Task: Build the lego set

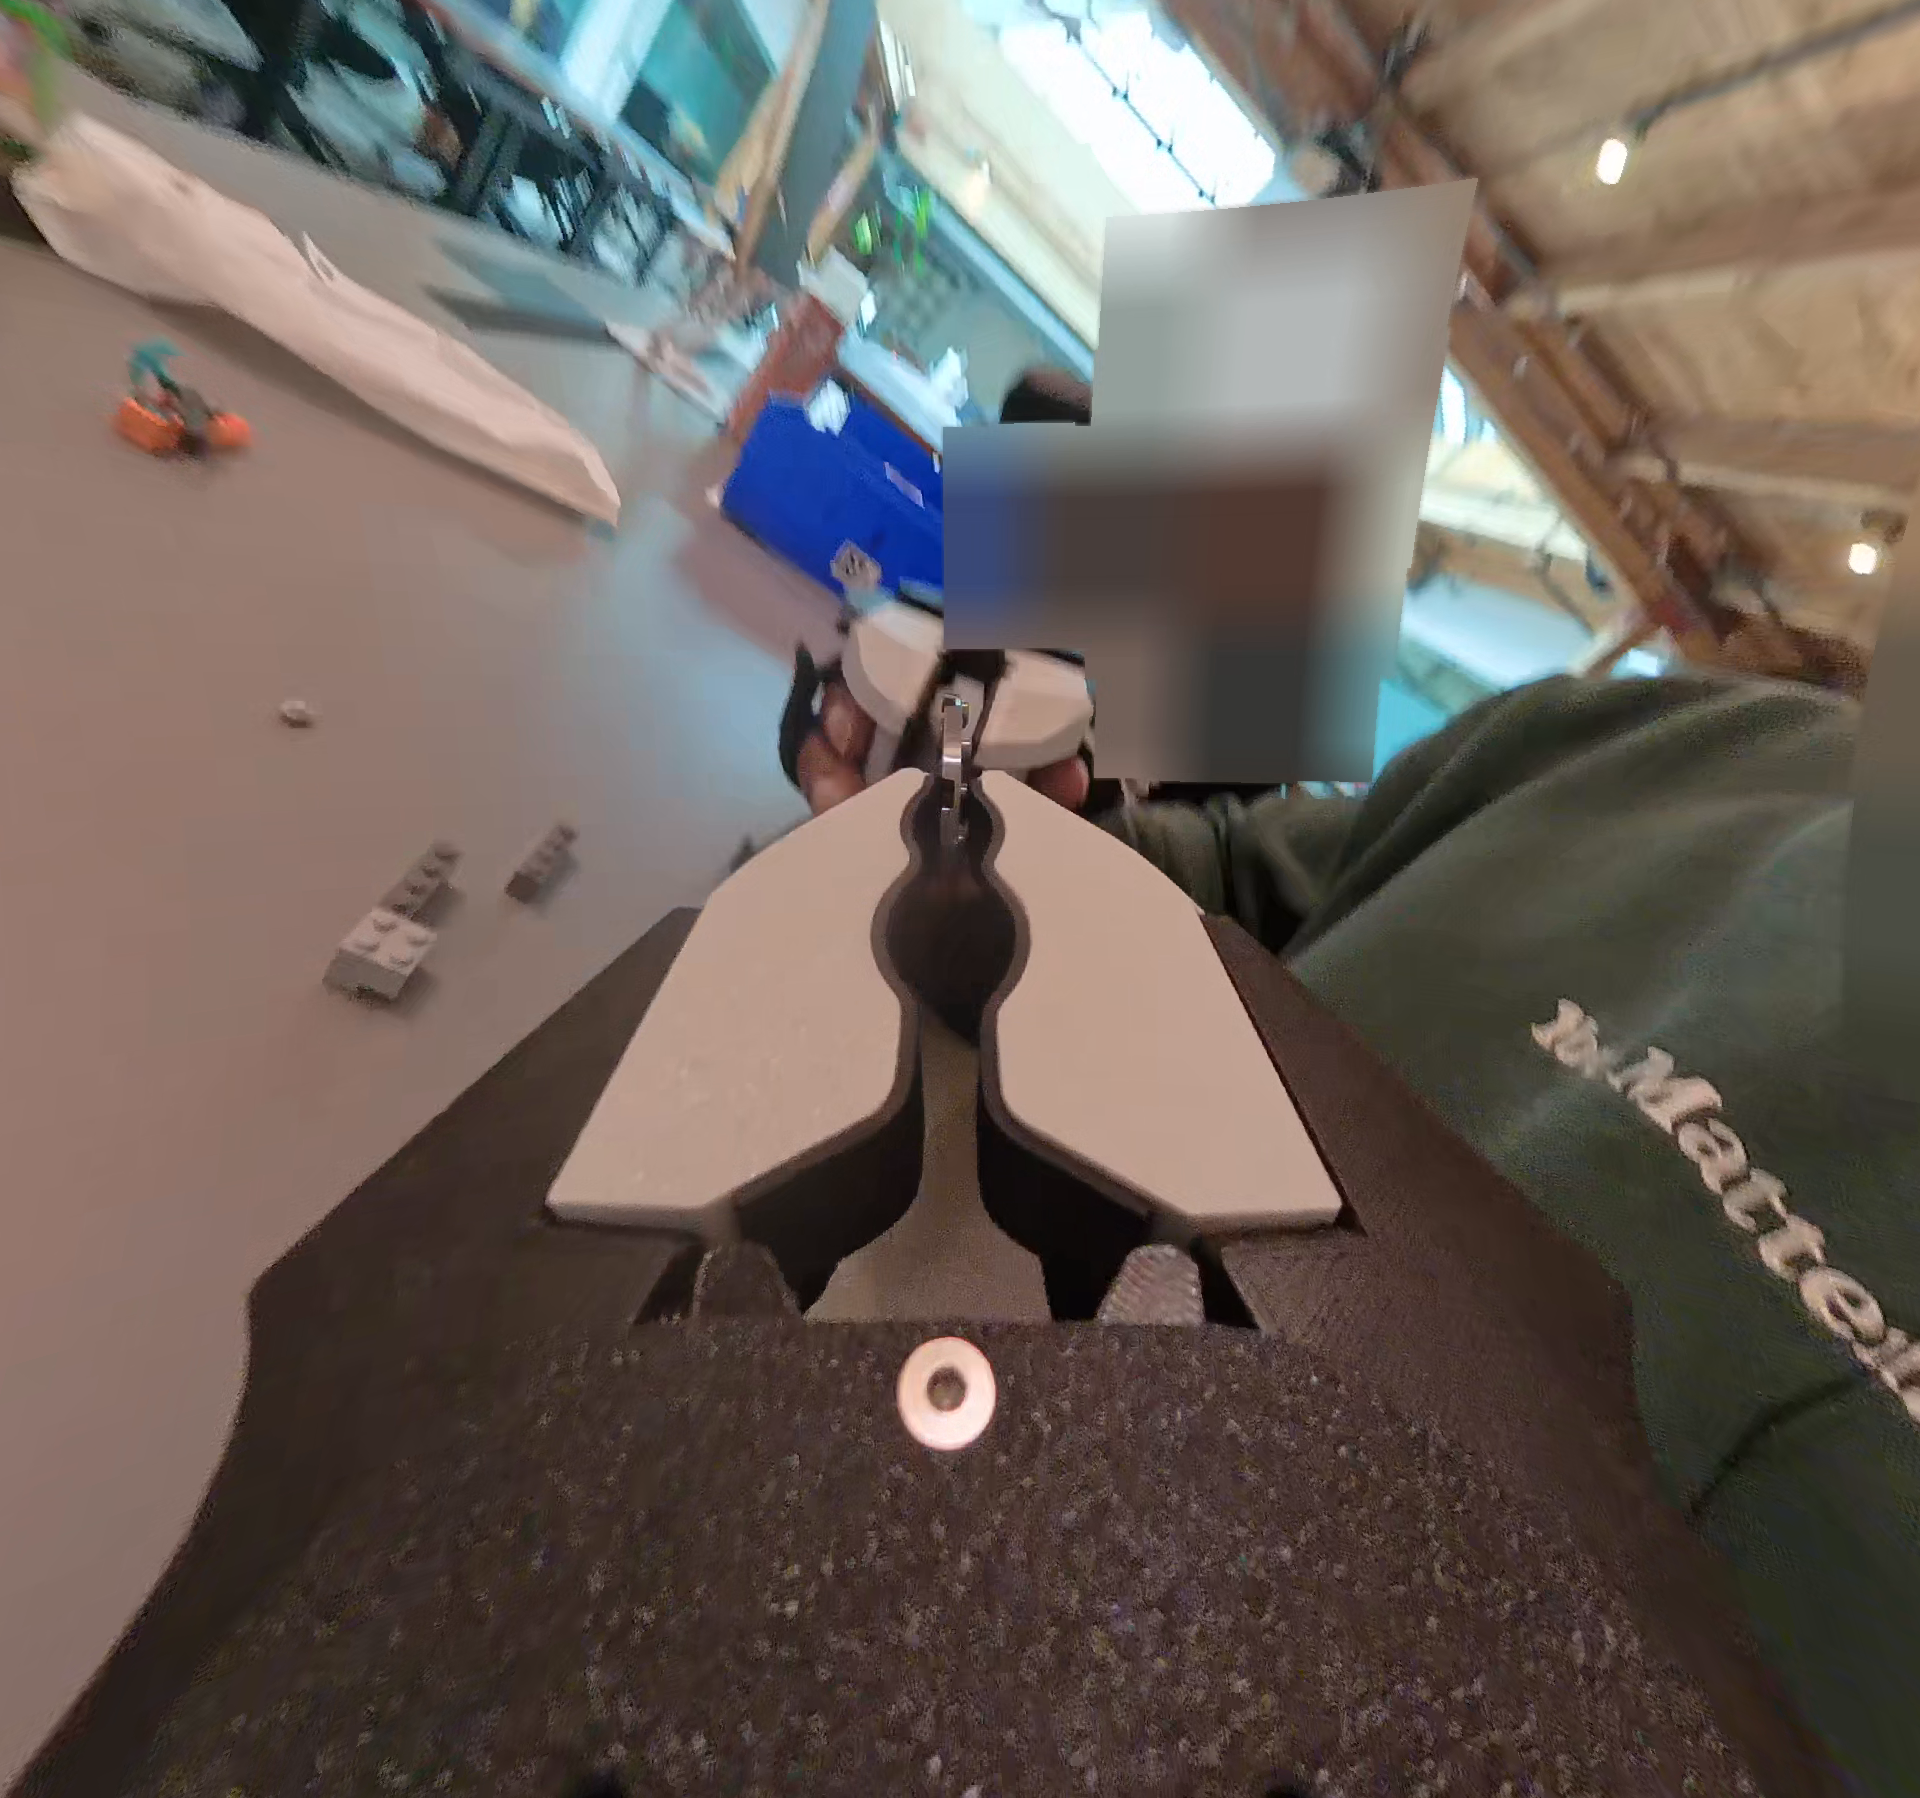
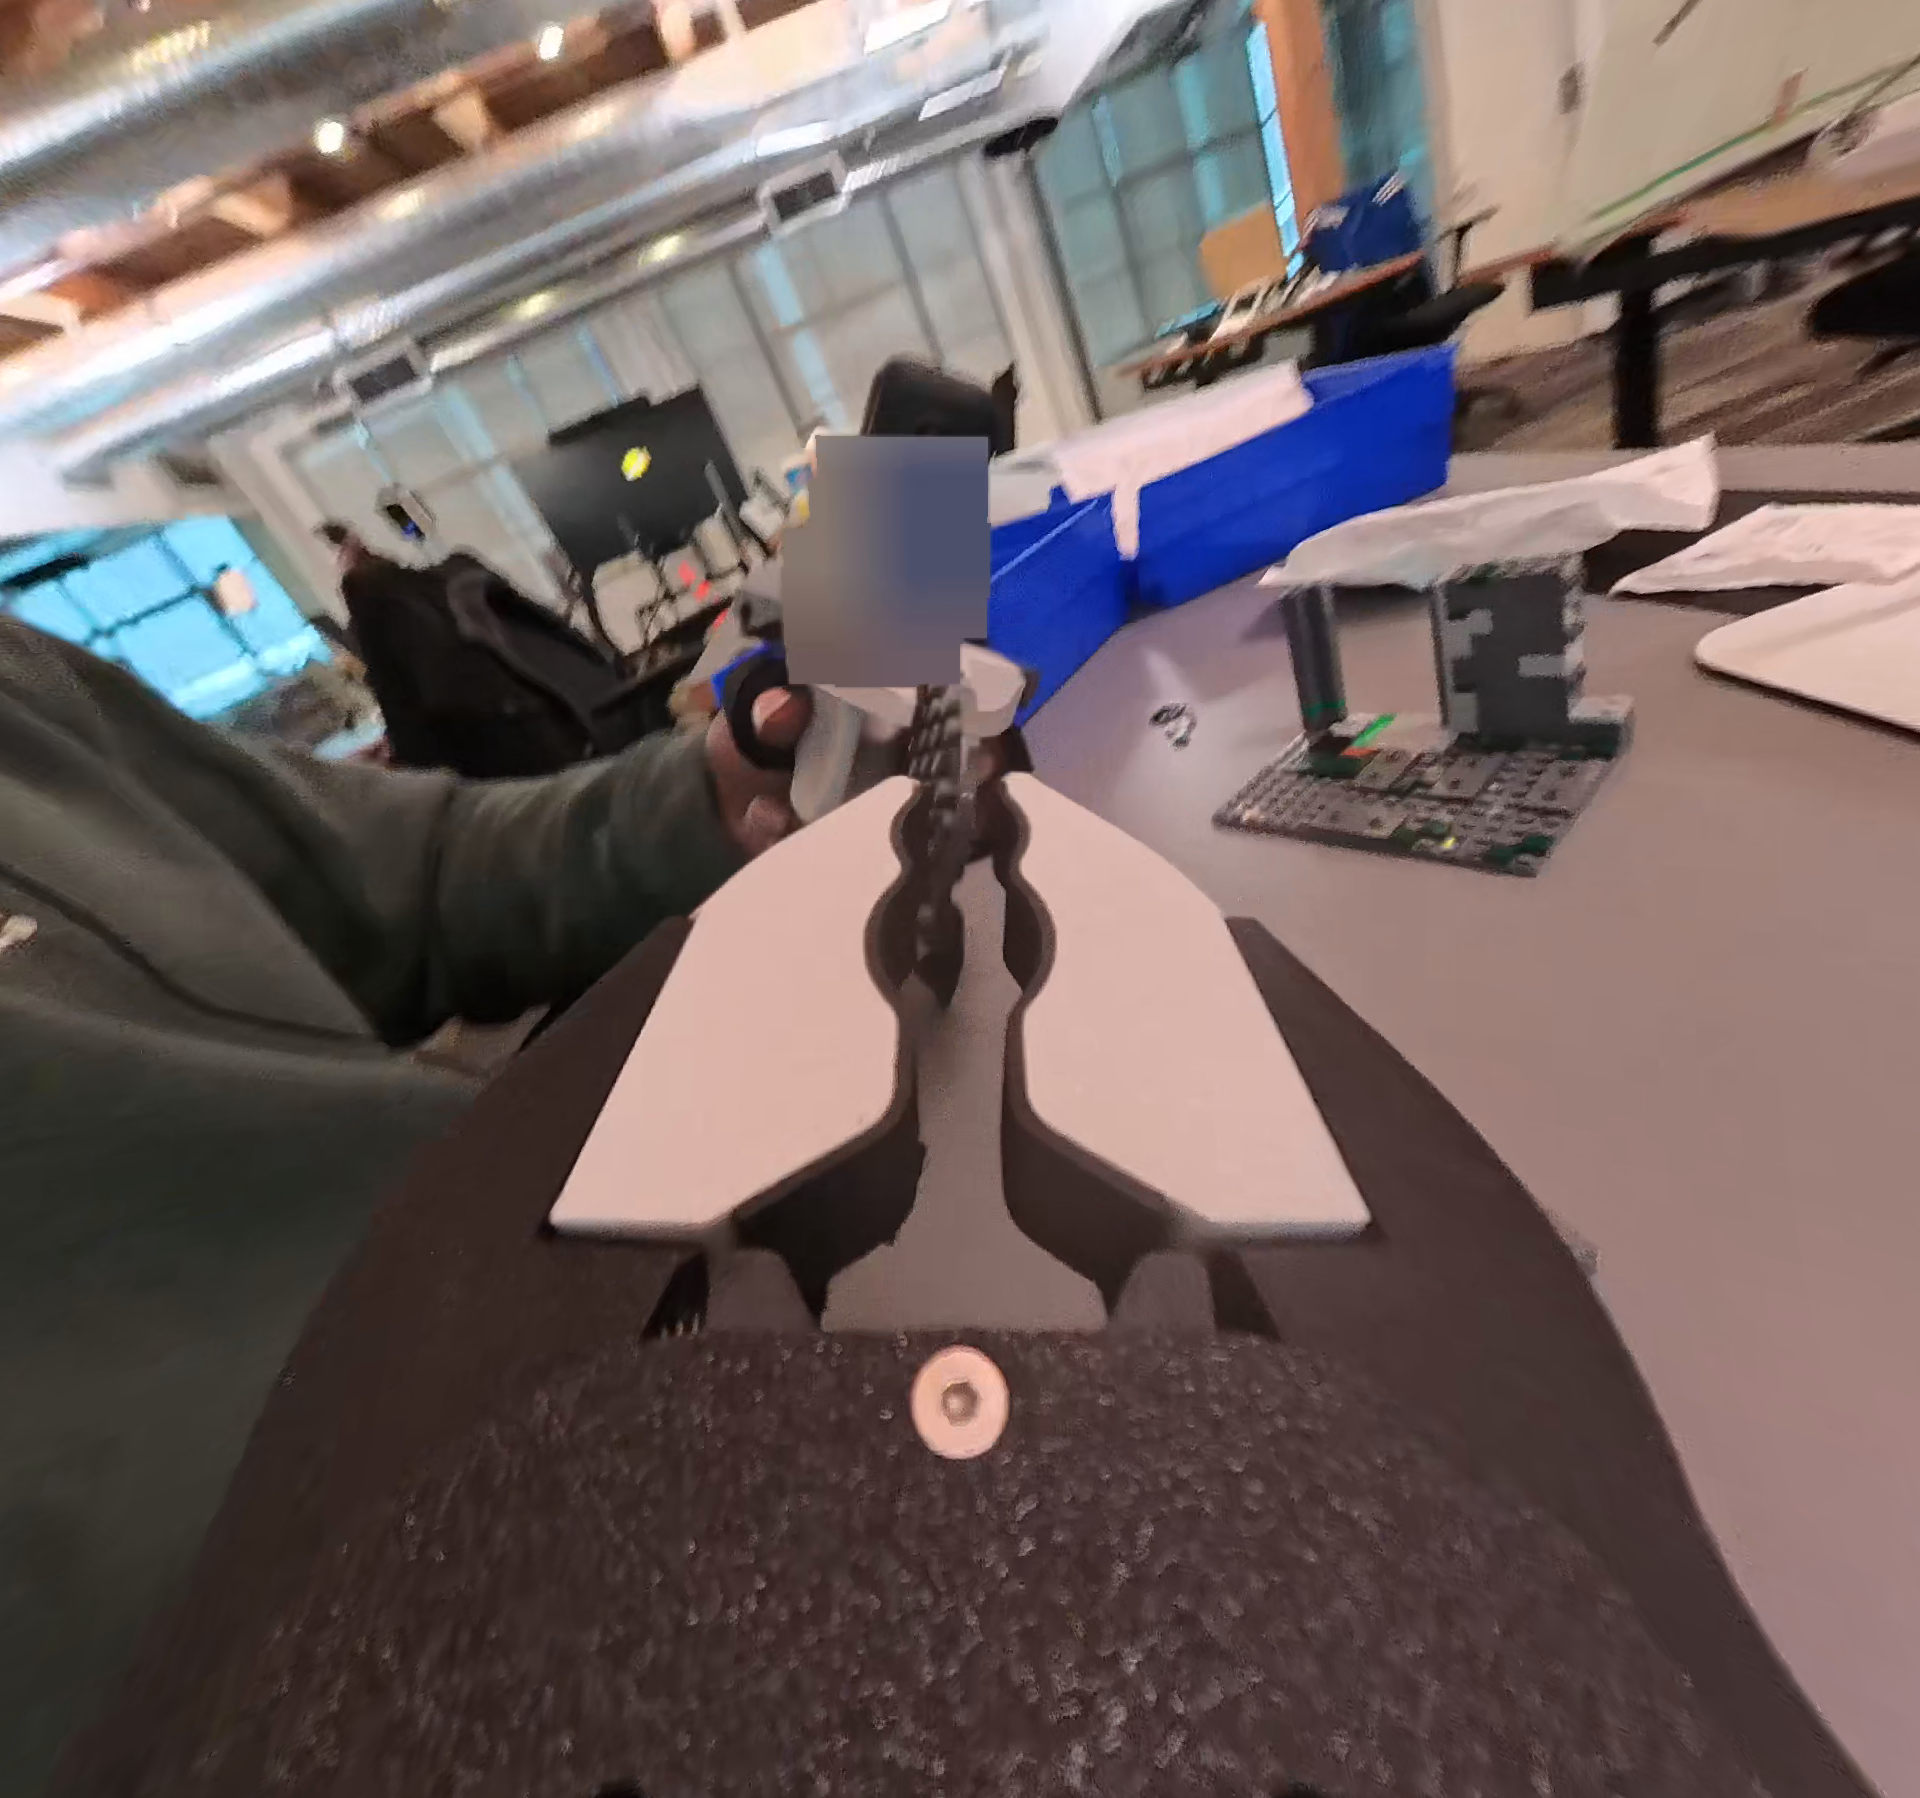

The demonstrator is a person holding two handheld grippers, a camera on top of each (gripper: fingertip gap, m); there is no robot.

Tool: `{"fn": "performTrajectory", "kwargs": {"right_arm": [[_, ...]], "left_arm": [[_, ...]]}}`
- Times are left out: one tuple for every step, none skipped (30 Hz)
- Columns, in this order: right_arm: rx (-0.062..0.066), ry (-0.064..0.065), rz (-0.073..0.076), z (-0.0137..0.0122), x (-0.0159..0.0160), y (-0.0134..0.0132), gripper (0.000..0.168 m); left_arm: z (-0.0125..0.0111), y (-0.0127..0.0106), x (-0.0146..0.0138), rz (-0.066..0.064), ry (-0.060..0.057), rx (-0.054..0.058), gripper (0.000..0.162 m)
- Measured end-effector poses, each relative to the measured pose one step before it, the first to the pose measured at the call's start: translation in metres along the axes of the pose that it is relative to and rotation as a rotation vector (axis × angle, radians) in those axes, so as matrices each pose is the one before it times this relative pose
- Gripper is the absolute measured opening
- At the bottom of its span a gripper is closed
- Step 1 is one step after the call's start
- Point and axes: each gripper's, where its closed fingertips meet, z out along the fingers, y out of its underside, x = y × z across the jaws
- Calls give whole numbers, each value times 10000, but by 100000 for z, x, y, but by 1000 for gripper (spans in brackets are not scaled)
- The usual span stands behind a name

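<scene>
Fingers of the left gripper (image 1: 951, 798) are pinched on a thin grey piece (image 1: 953, 761) held edge-on above the bench (image 1: 312, 657), while the right gripper (image 2: 951, 803) clamps a dark studded plate (image 2: 940, 813) between its own fingers. The two tools meet tip to tip in mid-air: each view shows the other gripper just beyond the held part, gripped by a hand (image 1: 831, 761) emerging from a green sleeve (image 2: 499, 844). Whether the piece and the plate are touching cannot be told from either view.

On the bench in the right wrist view stands the partly built model (image 2: 1455, 709), a dark studded baseplate carrying a grey-and-black wall and a slim column, with a crumpled white bag (image 2: 1496, 517) draped over its top. A few tiny dark bits (image 2: 1172, 722) lie near it, and blue bins (image 2: 1195, 543) sit behind.

The left wrist view shows loose grey bricks (image 1: 400, 927) well apart from the fingers, one small round stud (image 1: 296, 712) alone on the surface, an orange-and-teal small build (image 1: 177, 408) farther off, and another white bag (image 1: 312, 314) lying flat beyond it.
</scene>
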Motion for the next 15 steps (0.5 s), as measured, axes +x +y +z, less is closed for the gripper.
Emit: {"fn": "performTrajectory", "kwargs": {"right_arm": [[-483, -221, -72, -78, -61, 116, 14], [-499, -158, -152, -98, -45, 58, 16], [-573, -126, -225, -75, -67, 100, 16], [-739, -115, -253, 32, -98, 322, 16], [-955, -16, -164, 171, 68, 673, 16], [-1079, -2, -40, 333, 110, 934, 16], [-987, -160, 31, 464, -128, 942, 21], [-696, -216, 59, 522, -279, 688, 24], [-395, -84, 88, 493, -111, 438, 23], [-196, -104, 121, 388, -90, 309, 19], [5, -176, 153, 214, -167, 164, 6], [159, -37, 162, 73, 35, 52, 4], [302, -31, 167, -79, 58, -66, 3], [373, -56, 306, -168, 47, -146, 3], [500, -20, 376, -228, 112, -255, 3]], "left_arm": [[-59, 486, -103, 148, -41, -562, 4], [-32, 612, -148, 194, -63, -616, 4], [50, 855, -2, 82, 93, -790, 4], [124, 718, -201, 53, -30, -664, 4], [213, 711, -117, 11, 46, -673, 4], [280, 592, -93, -2, 59, -624, 4], [298, 355, -56, 93, 24, -468, 4], [312, 244, 51, 117, 50, -426, 4], [279, 120, 27, 150, -4, -327, 4], [197, 90, -298, 170, -224, -263, 4], [56, 91, -324, 172, -179, -162, 4], [-36, 3, -113, 34, 6, 29, 4], [-14, -138, -37, -15, 55, 271, 4], [10, -195, -50, -28, 32, 416, 5], [-32, -349, -11, -19, 48, 600, 10]]}}
